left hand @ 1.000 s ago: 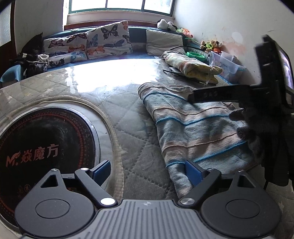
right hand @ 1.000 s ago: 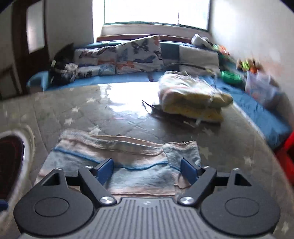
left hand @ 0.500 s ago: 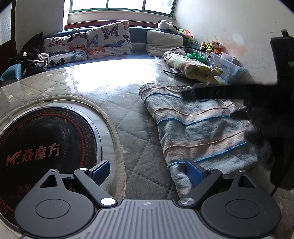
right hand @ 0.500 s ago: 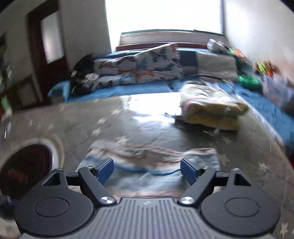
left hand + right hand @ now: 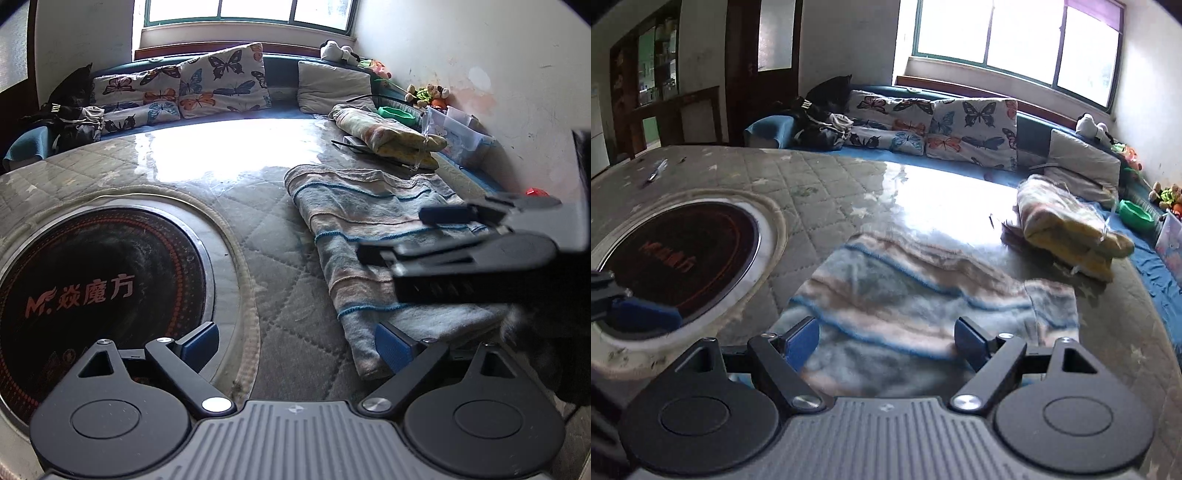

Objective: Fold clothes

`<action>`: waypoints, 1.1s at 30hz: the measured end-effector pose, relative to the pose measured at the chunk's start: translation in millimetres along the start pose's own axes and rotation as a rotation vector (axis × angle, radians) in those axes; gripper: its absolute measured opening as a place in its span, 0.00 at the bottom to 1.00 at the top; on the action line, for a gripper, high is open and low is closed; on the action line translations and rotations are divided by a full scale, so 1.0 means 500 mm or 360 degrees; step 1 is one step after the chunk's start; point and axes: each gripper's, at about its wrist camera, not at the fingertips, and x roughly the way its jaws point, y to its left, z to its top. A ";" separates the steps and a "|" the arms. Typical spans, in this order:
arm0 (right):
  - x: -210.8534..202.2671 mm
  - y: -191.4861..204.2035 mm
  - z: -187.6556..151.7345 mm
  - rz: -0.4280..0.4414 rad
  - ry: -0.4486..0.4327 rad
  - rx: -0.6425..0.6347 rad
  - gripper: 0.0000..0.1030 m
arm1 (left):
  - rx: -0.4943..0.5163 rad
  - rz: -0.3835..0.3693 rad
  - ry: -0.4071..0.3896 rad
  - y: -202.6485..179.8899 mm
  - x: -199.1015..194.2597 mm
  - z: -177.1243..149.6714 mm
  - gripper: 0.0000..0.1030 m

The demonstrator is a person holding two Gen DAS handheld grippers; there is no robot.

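A folded striped garment [image 5: 376,236] in blue, grey and pink lies flat on the quilted table cover. My left gripper [image 5: 295,343] stands open at its near corner, the right pad [image 5: 391,345] beside the cloth's edge, nothing pinched. In the left wrist view my right gripper [image 5: 402,234] hovers over the garment's right half, tilted, jaws apart. The right wrist view shows the right gripper [image 5: 886,339] open above the garment [image 5: 923,291], near its front edge, with no cloth between the pads. A blue pad of the left gripper [image 5: 639,314] shows at the left edge.
A round black cooker plate [image 5: 99,280] is set into the table left of the garment. A folded yellow and striped blanket in plastic wrap [image 5: 1067,225] lies beyond it. Butterfly cushions [image 5: 207,88] line the blue bench at the back. A clear box [image 5: 458,129] stands by the right wall.
The right gripper has swung and rolled, so its view now faces more to the left. In the left wrist view it sits lower over the garment. The left gripper has held still.
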 end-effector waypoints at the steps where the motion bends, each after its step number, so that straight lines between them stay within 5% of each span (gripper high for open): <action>1: -0.009 -0.004 -0.009 0.0015 -0.0008 0.0024 0.80 | -0.0001 0.0001 -0.0001 0.000 -0.002 -0.001 0.91; 13: -0.107 -0.094 -0.099 0.0020 -0.0149 0.0456 0.80 | 0.0001 0.0014 -0.0009 0.001 -0.022 -0.016 0.91; 23: -0.145 -0.019 -0.149 -0.0272 -0.0120 0.0184 0.80 | 0.0003 0.0045 -0.0011 0.004 -0.041 -0.032 0.91; 33: -0.189 -0.011 -0.168 -0.0328 -0.0146 0.0266 0.81 | 0.0028 0.0026 0.0001 -0.018 -0.062 -0.055 0.94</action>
